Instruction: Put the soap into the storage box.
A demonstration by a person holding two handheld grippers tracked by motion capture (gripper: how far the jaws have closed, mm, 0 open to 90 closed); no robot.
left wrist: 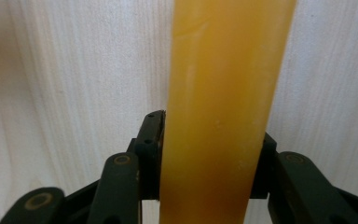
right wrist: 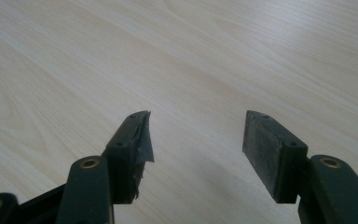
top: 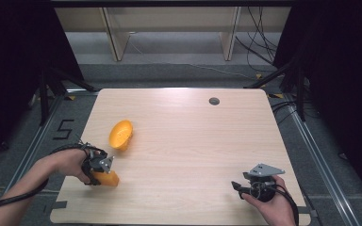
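Currently left hand-held gripper (top: 104, 175) pinches a smooth, glossy orange-yellow piece (left wrist: 223, 116) at the tabletop's (top: 184, 141) near-left edge; an orange bowl (top: 120, 134) lies tilted nearby. Right hand-held gripper (right wrist: 196, 140) spread, holding nothing.

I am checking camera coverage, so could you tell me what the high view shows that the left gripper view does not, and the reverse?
High view: the orange bowl tipped on its side, the right gripper with its jaws apart over bare wood, both hands and the floor beyond the table. Left gripper view: close up, the two black jaws pressed against both sides of the orange piece. Both share the left gripper, that orange piece and the pale wooden table.
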